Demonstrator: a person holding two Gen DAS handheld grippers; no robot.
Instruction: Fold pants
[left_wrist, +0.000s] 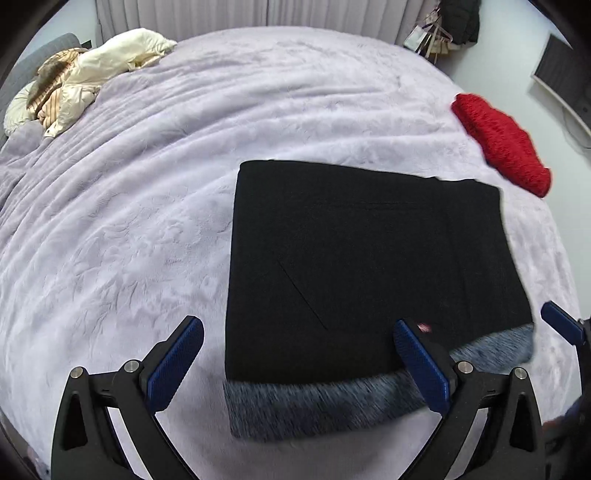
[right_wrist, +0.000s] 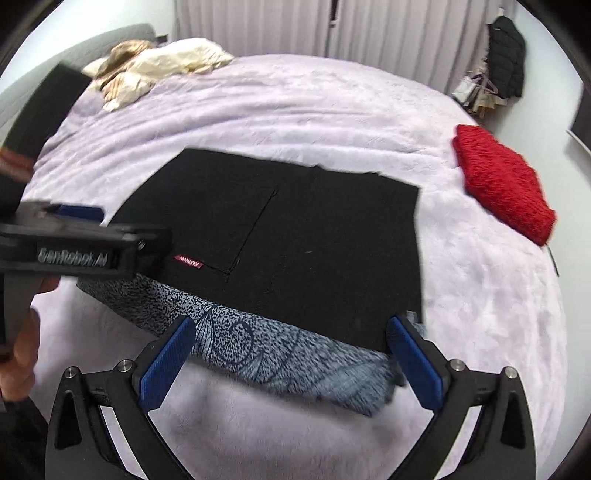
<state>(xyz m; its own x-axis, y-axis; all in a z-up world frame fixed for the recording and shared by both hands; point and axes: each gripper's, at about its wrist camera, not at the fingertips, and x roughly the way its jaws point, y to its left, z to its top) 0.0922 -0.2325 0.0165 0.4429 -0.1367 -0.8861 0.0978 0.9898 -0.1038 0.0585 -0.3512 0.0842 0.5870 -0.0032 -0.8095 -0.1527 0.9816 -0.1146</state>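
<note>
Lying flat on the lilac plush bedspread (left_wrist: 147, 206), the black pants (left_wrist: 362, 266) are folded into a squarish block, with a speckled grey-blue band of fabric (left_wrist: 325, 406) showing along the edge nearest the cameras. The left gripper (left_wrist: 299, 363) hovers with its jaws spread wide and nothing between them: its right finger sits over the near edge of the pants, its left finger over bare bedspread beside them. The right gripper (right_wrist: 291, 360) is likewise wide apart and empty, both blue pads (right_wrist: 166, 365) straddling the speckled band just ahead of the jaws. A small red label (right_wrist: 188, 262) shows on the pants beyond the left finger of that gripper. A red knitted garment (right_wrist: 502, 184) lies well apart, far to the right of the jaws, and a heap of cream bedding (left_wrist: 110, 62) sits far ahead to the left.
</note>
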